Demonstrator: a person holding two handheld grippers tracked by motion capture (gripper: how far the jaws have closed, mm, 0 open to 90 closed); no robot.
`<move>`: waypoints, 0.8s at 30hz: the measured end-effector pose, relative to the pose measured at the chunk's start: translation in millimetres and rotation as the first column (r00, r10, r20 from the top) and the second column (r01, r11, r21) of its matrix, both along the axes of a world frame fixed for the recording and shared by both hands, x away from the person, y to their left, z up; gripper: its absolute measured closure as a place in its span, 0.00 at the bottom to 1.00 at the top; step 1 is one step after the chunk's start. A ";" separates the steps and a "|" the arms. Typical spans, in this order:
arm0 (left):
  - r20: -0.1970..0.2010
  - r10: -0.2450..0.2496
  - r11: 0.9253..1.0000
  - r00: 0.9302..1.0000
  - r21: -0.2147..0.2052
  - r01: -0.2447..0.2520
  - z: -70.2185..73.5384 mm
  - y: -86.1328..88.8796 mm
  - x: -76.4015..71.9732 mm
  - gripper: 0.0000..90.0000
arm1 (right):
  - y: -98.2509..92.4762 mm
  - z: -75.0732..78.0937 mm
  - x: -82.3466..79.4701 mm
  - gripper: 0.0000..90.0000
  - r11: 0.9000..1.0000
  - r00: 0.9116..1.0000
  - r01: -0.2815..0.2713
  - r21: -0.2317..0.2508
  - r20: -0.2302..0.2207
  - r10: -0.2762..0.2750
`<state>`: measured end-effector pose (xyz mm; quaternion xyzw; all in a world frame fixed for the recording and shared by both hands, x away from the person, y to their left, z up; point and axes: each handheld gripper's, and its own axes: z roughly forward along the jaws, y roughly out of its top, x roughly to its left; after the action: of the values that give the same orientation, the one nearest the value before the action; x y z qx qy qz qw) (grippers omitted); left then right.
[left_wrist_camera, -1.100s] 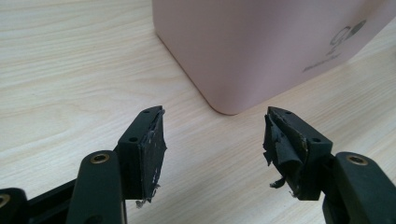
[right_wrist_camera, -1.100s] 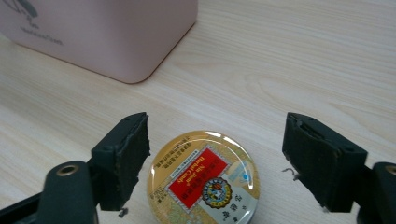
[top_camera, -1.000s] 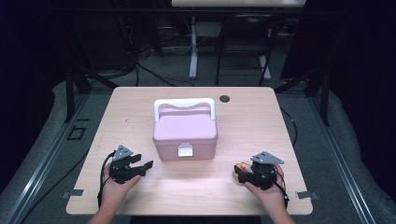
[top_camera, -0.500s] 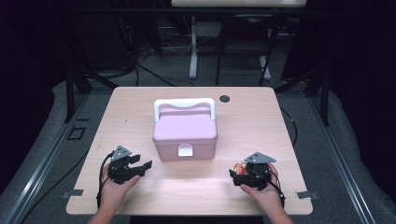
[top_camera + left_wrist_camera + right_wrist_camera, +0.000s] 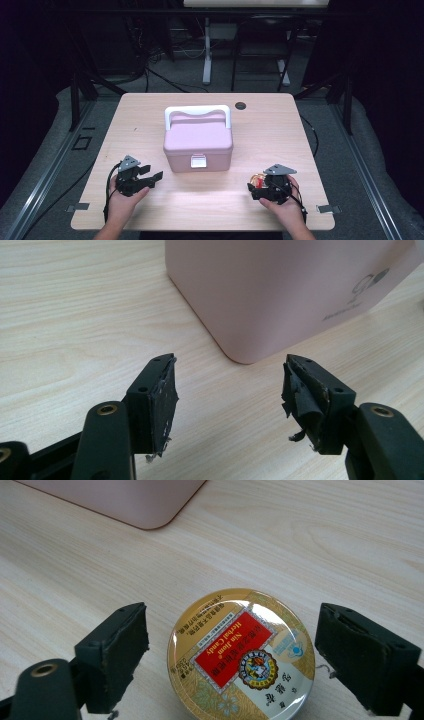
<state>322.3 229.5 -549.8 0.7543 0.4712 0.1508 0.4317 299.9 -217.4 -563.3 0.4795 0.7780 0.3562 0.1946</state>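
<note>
Right hand-held gripper (image 5: pixel 230 655) wide open, jaws just opened, straddling candy tin (image 5: pixel 243 655) on desk (image 5: pixel 280 125) near right front corner, no grip. Pink box (image 5: pixel 198 140) mid-desk, latched. Left hand-held gripper (image 5: pixel 227 390) open, empty. Tin unpacked.

The table (image 5: pixel 150 115) is overlooked from above toward twelve o'clock; the pink box (image 5: pixel 280 290), shared by all views, is seen close from both gripper cameras.

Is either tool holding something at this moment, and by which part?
Nothing is held. The round candy tin lies between the open jaws of the right tool, untouched. The left tool is open and empty.
</note>
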 end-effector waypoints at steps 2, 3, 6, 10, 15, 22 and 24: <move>0.001 -0.002 1.000 1.000 -0.001 0.002 -0.2 -0.7 0.5 0.43 | -0.1 -0.5 -0.6 0.15 1.000 1.000 -0.002 -0.001 -0.004 0.002; 0.001 -0.003 1.000 1.000 -0.001 0.003 -0.1 -0.9 0.5 0.43 | 0.0 -0.9 -0.9 0.16 1.000 1.000 0.000 -0.004 -0.006 0.000; 0.003 -0.004 1.000 1.000 0.000 0.004 0.5 -0.8 1.0 0.43 | -1.0 -2.0 -0.7 0.16 1.000 1.000 -0.003 -0.010 -0.012 0.003; 0.001 -0.004 1.000 1.000 -0.005 0.004 0.8 -1.8 2.9 0.43 | -1.8 -4.6 -1.7 0.17 1.000 1.000 -0.001 -0.018 -0.029 0.000; -0.001 -0.012 1.000 1.000 -0.008 0.012 0.2 -3.4 4.5 0.43 | -5.2 -4.4 -2.8 0.23 1.000 1.000 0.001 -0.010 -0.028 -0.001; -0.003 -0.015 1.000 1.000 -0.006 0.015 0.6 -4.7 5.9 0.43 | -6.9 -4.5 -3.4 0.24 1.000 1.000 -0.004 -0.008 -0.026 0.003; -0.001 -0.015 1.000 1.000 -0.009 0.015 0.5 -5.1 6.1 0.43 | -7.1 -4.2 -3.6 0.24 1.000 1.000 0.000 -0.010 -0.029 0.000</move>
<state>328.4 224.3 -549.3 0.7559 0.4662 0.1450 0.4361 296.2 -224.5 -567.5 0.4836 0.7826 0.3452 0.1858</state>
